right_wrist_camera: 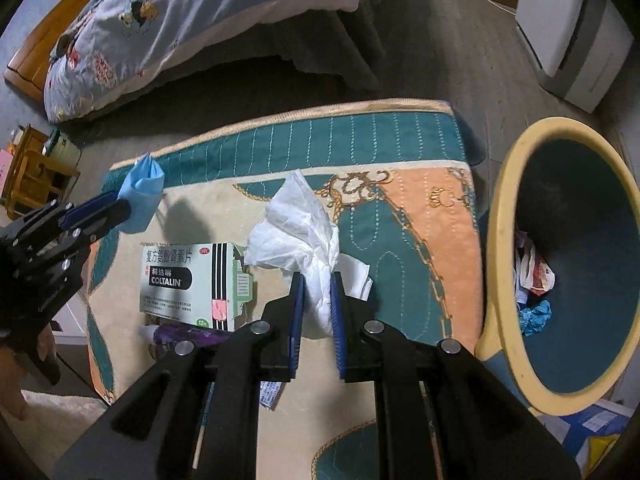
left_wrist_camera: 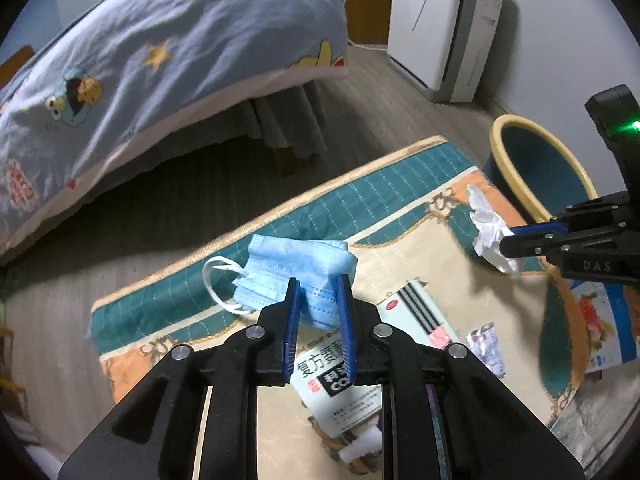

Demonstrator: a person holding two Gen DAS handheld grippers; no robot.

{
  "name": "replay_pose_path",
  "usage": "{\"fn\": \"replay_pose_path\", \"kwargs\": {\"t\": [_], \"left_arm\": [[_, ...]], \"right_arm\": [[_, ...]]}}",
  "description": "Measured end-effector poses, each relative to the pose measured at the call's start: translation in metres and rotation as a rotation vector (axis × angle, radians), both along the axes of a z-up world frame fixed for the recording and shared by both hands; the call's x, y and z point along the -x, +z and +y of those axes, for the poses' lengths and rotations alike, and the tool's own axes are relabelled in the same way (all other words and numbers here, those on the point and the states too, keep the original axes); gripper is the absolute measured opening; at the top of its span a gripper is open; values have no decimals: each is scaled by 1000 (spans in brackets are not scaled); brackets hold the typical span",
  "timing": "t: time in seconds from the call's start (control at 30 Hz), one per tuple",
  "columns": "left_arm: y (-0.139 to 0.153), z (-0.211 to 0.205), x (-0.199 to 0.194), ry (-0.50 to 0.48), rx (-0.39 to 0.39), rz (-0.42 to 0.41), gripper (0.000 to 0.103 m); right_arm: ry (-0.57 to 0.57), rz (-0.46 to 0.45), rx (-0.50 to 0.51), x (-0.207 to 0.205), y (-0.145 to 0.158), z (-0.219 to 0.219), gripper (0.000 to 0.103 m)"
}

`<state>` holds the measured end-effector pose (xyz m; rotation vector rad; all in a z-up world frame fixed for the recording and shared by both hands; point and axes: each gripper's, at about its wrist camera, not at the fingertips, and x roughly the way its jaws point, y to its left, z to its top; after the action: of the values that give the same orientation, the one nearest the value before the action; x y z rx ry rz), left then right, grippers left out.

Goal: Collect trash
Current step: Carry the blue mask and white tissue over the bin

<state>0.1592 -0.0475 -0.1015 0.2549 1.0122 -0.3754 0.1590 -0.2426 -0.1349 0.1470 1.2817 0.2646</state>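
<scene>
**Both grippers loaded: mask on the left, tissue on the right**

Left gripper (left_wrist_camera: 319, 284) pinches a blue mask (left_wrist_camera: 296, 268) between its blue pads, lifted over the near part of the rug (left_wrist_camera: 400, 172); the mask's white ear loops (left_wrist_camera: 218, 280) dangle to the left. Right gripper (right_wrist_camera: 318, 280) clamps a crumpled white tissue (right_wrist_camera: 300, 224), which fans up and out past the fingertips, also above the rug. In the left wrist view the right gripper (left_wrist_camera: 506, 244) shows at the right edge with the tissue (left_wrist_camera: 490, 232) at its tip, near the bin (left_wrist_camera: 516, 168).

Below the grippers a green-and-white medicine box (right_wrist_camera: 188, 280) marked COLTALIN lies flat on the rug, with a purple tube (right_wrist_camera: 188, 336) just beside its near edge and a small printed sachet (right_wrist_camera: 270, 394) nearer still. A crumpled foil wrapper (left_wrist_camera: 486, 346) lies to the right of the box.

To the right, just off the rug's edge, stands the bin (right_wrist_camera: 500, 240), yellow-rimmed with a teal inside, already holding crumpled paper (right_wrist_camera: 532, 272) and a blue scrap (right_wrist_camera: 534, 316). Far left is a bed with a cartoon-print quilt (left_wrist_camera: 160, 60); a white appliance (left_wrist_camera: 440, 28) stands at the far right wall.
</scene>
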Motion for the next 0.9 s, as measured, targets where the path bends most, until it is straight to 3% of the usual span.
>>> {"fn": "replay_pose_path", "kwargs": {"t": [0.5, 0.67, 0.9], "left_arm": [[34, -21, 23, -26, 3, -89, 19], [55, -37, 30, -59, 27, -139, 19], [67, -75, 34, -118, 65, -142, 19]], "right_arm": [[-100, -104, -27, 9, 35, -40, 13], [-161, -137, -46, 7, 45, -58, 13], [-231, -174, -9, 6, 51, -87, 13]]}}
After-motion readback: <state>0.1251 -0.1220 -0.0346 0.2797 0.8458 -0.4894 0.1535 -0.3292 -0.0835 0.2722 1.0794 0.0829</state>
